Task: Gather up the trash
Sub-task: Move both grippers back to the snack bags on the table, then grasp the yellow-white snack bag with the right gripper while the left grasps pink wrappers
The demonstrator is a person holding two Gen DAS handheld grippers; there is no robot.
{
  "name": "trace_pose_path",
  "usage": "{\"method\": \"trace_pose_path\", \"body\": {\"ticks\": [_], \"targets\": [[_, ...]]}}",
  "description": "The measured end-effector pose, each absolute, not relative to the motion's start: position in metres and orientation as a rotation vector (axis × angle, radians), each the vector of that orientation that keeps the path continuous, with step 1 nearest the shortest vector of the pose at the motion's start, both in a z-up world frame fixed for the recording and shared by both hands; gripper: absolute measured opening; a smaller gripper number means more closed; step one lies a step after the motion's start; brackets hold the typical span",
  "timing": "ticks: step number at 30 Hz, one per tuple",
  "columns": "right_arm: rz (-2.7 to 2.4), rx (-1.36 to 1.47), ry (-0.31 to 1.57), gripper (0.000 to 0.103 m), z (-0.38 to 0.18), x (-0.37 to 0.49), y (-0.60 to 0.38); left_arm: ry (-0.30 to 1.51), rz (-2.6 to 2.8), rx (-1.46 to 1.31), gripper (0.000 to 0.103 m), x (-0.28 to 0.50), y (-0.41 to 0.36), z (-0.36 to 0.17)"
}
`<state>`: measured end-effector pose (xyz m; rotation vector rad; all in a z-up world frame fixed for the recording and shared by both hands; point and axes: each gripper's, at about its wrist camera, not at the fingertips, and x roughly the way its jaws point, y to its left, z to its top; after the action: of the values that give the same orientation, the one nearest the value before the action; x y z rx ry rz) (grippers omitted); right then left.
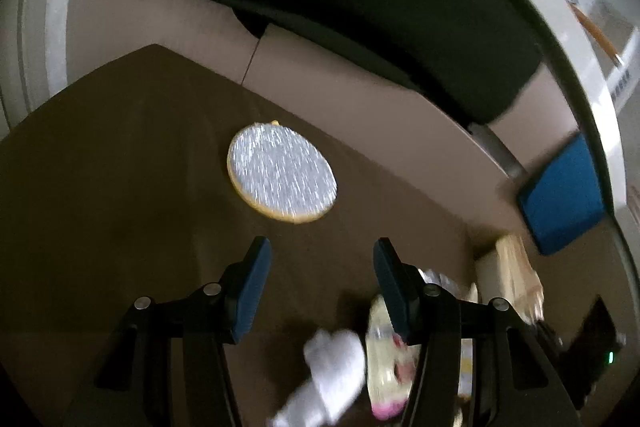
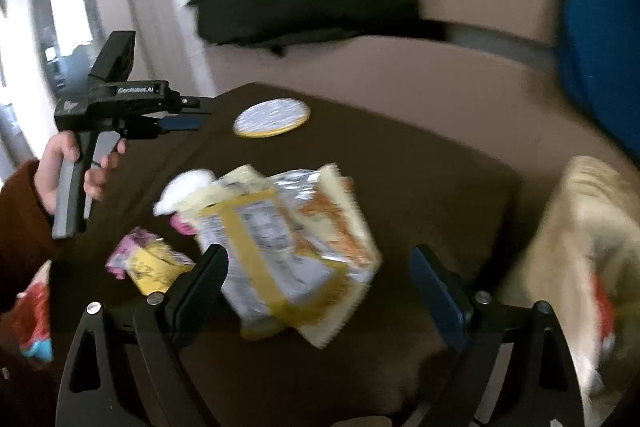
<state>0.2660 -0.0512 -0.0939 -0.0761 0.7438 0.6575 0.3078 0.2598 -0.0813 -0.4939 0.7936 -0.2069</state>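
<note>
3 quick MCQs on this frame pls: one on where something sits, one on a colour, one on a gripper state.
1. Where is the round foil lid?
A. On the brown table beyond the wrappers
B. Between the right jaws
C. On the blue chair

2. What colour is the lid's rim?
A. Red
B. Yellow
C. Green

3. How do the right gripper's jaws stand?
A. Clamped on the lid
B. Open, nothing pressed
C. Shut empty

Key: 1 A, it lies flat past the big wrapper; 2 B, a yellow edge shows; 3 B, pads stand wide apart.

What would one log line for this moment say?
task: collect trash | left gripper: open, empty | right gripper: open, over foil wrapper | tissue: on brown table
</note>
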Motion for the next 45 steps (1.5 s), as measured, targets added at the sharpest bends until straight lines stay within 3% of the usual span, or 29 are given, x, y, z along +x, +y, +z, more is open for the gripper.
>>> {"method": "trace_pose_path", "body": {"ticks": [10, 24, 26, 28, 30, 31, 33, 45], "targets": [[0.806, -0.016, 0.907, 0.091, -0.121, 0.29, -0.008, 0.801, -0.288, -0.396, 0.054, 0.219, 0.235, -0.076], [0.766, -0.03, 0.957, 0.093, -0.126, 0.279, 0.003, 0.788, -0.24, -0.424, 0.054, 0.169, 0.244, -0.08], [0.751, -0.038, 0.957, 0.087, -0.125, 0.28, 0.004, 0.775, -0.233, -0.404, 0.054, 0.162, 0.243, -0.079], [0.749, -0.017, 0.944, 0.067, -0.122, 0.279, 0.0, 0.763, -0.243, -0.377, 0.054, 0.157, 0.24, -0.077], [0.753, -0.017, 0.895, 0.062, -0.112, 0.274, -0.006, 0.767, -0.277, -0.355, 0.054, 0.155, 0.234, -0.076], [0.74, -0.028, 0.859, 0.052, -0.105, 0.269, -0.01, 0.772, -0.291, -0.346, 0.054, 0.156, 0.231, -0.076], [0.699, -0.058, 0.807, 0.047, -0.093, 0.262, -0.019, 0.776, -0.306, -0.332, 0.054, 0.158, 0.225, -0.075], [0.539, 0.061, 0.763, 0.042, -0.08, 0.242, -0.087, 0.756, -0.393, -0.19, 0.054, 0.157, 0.169, -0.06]]}}
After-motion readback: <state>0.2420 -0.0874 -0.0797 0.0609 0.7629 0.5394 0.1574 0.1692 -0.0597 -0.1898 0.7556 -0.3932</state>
